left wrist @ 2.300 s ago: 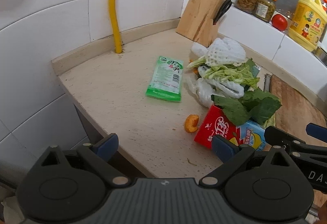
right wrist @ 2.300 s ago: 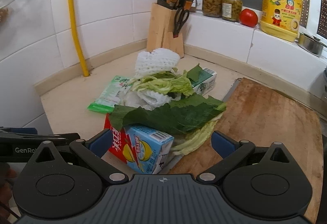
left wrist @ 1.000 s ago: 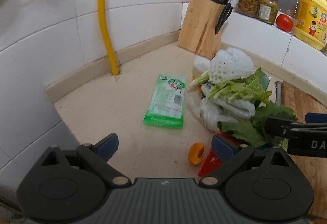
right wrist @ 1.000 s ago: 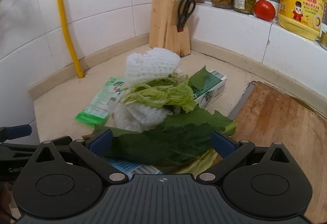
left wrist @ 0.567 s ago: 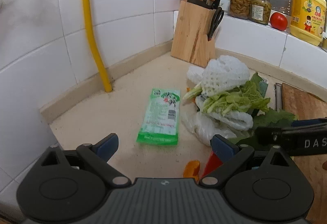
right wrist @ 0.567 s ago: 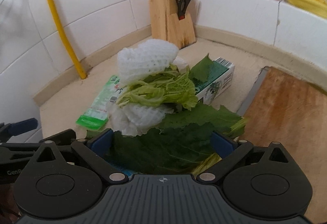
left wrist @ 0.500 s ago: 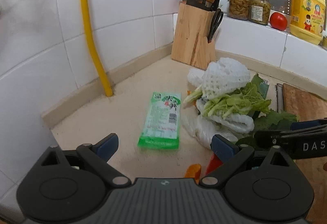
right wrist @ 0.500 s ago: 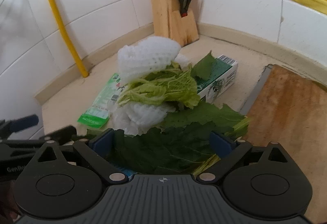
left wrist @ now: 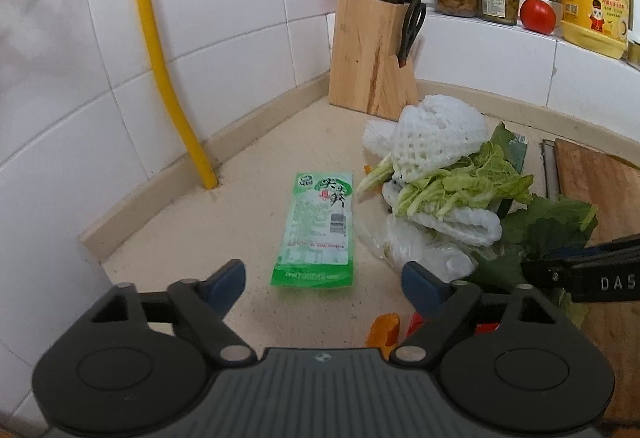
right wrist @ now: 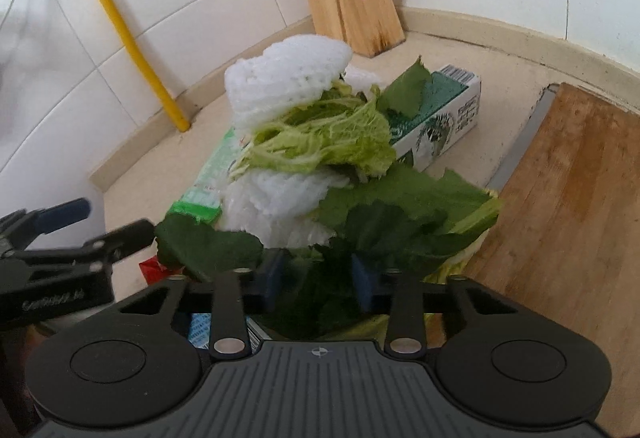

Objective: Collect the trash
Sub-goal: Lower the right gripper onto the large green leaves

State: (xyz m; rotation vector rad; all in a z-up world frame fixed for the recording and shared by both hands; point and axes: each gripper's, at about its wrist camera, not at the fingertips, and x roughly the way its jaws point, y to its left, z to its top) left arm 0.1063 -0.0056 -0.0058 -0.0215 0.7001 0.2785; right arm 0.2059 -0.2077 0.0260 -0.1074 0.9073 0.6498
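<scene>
Grab step. Right gripper [right wrist: 316,274] closing, dark leaves [right wrist: 400,214] between jaws at pile's near edge. Left gripper [left wrist: 320,278] closing, nothing between, wrapper [left wrist: 316,230] just beyond. Next: firm pinch, lift.

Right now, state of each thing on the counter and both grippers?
left gripper: jaws closing, nothing between them
right gripper: jaws closing around dark green leaf
green plastic packet: flat on the counter, untouched
white foam net: atop the pile
pale cabbage leaves: sandwiched in the pile
green-and-white carton: lying on its side
orange peel: loose on the counter
</scene>
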